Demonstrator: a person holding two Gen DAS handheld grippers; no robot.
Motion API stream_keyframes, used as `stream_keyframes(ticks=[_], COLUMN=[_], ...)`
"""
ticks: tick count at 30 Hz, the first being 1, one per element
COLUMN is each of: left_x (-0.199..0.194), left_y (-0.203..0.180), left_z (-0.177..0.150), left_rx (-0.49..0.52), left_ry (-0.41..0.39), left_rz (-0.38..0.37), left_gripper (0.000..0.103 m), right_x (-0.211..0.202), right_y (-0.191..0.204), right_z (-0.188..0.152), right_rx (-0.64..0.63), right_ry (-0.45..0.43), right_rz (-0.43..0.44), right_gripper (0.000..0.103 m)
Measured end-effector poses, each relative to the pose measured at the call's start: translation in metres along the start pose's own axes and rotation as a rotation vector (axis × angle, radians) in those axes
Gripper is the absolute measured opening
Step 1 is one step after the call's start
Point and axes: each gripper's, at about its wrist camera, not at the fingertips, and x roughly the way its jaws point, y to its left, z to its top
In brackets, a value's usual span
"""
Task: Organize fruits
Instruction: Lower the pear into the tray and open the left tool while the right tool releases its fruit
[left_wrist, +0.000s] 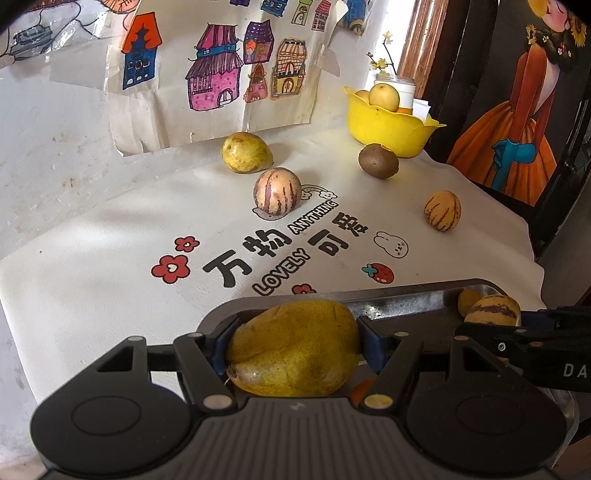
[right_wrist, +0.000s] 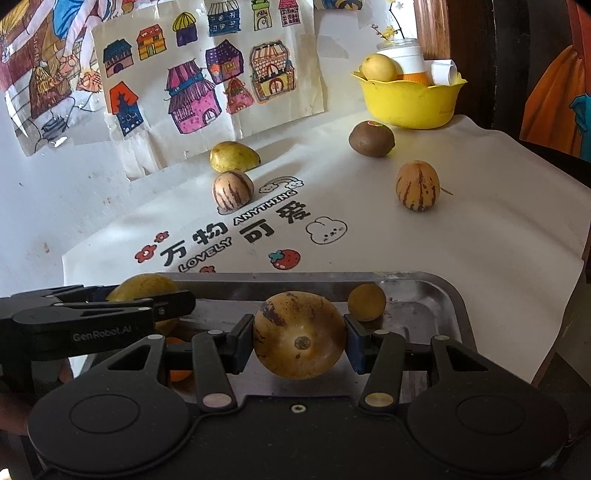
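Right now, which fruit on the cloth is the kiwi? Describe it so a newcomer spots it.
Start at the yellow bowl at the far right corner of the printed tablecloth. Just in front of it, toward the left, lies the kiwi. It is the only dull brown, unstriped fruit; its neighbours are yellow or carry purple stripes.

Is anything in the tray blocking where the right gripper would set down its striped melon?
Partly. The right gripper holds the striped melon over the metal tray. A small yellow fruit sits just beyond on the right, and the left gripper crowds the tray's left.
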Motion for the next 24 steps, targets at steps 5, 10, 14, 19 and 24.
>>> stream_keyframes(ticks=[5, 10, 14, 19, 24], left_x=[0.001, 0.001, 0.001, 0.002, 0.002], left_y=[-0.001, -0.001, -0.001, -0.001, -0.001], left_z=[-0.001, 0.0, 0.0, 0.0, 0.0], left_rx=[0.002, 0.003, 0.004, 0.01, 0.01], left_ry=[0.003, 0.003, 0.004, 0.004, 0.007], left_rz=[0.001, 0.001, 0.001, 0.004, 0.006], left_gripper=[0.071, 0.072, 0.072, 0.072, 0.072], right_x=[0.005, 0.009, 0.011, 0.015, 0.014], right_y=[-0.001, 0.004, 0.006, 0.005, 0.004], right_z=[-0.004, -0.006, -0.008, -0.011, -0.012], right_rx=[-0.008, -0.038, -0.058, -0.061, -0.063], right_ry=[0.009, 0.014, 0.016, 0.023, 0.015], right_rz=[-0.01, -0.024, -0.035, -0.039, -0.036], right_gripper=[0.052, 0.052, 0.052, 0.052, 0.053])
